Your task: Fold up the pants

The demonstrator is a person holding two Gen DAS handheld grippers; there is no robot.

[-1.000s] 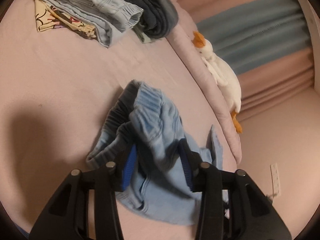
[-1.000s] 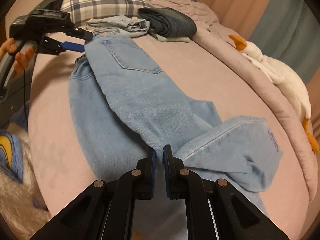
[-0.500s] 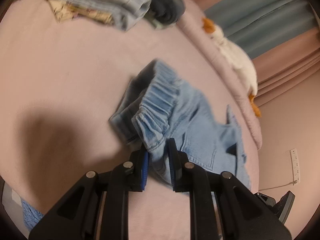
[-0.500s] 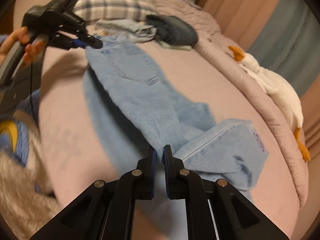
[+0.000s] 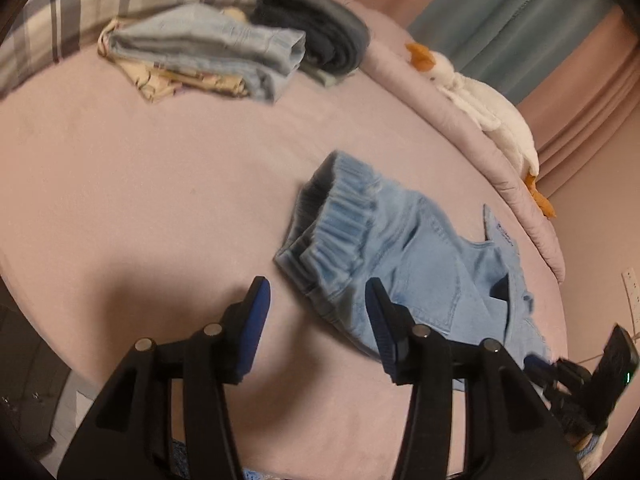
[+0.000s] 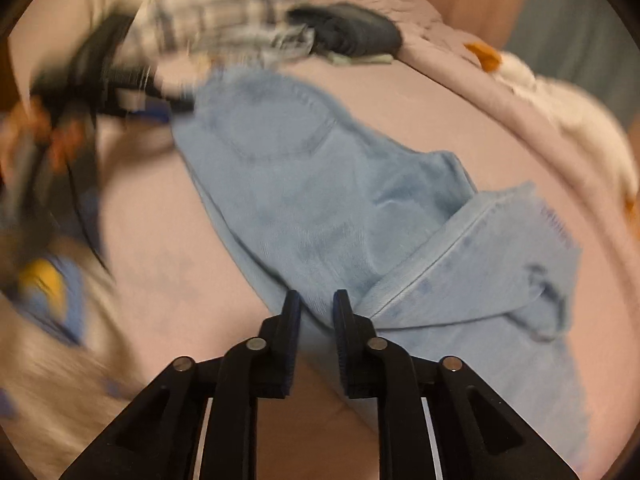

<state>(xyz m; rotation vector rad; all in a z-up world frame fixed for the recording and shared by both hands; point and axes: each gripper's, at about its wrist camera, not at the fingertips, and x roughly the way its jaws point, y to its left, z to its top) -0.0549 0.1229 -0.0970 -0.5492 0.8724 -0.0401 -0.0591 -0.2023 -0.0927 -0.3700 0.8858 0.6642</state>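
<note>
Jeans (image 5: pixel 416 264) lie on the bed (image 5: pixel 140 200), waistband bunched. Left gripper (image 5: pixel 316 300) has just been opening, jaws apart, waistband edge between them untouched. Right gripper (image 6: pixel 316 308) has just been opening slightly; blurry, but denim looks loose between its jaws.

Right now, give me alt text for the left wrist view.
The left gripper, jaws just opened, hovers empty beside the waistband of light blue jeans lying on a pink bed. Folded clothes sit beyond.
</note>
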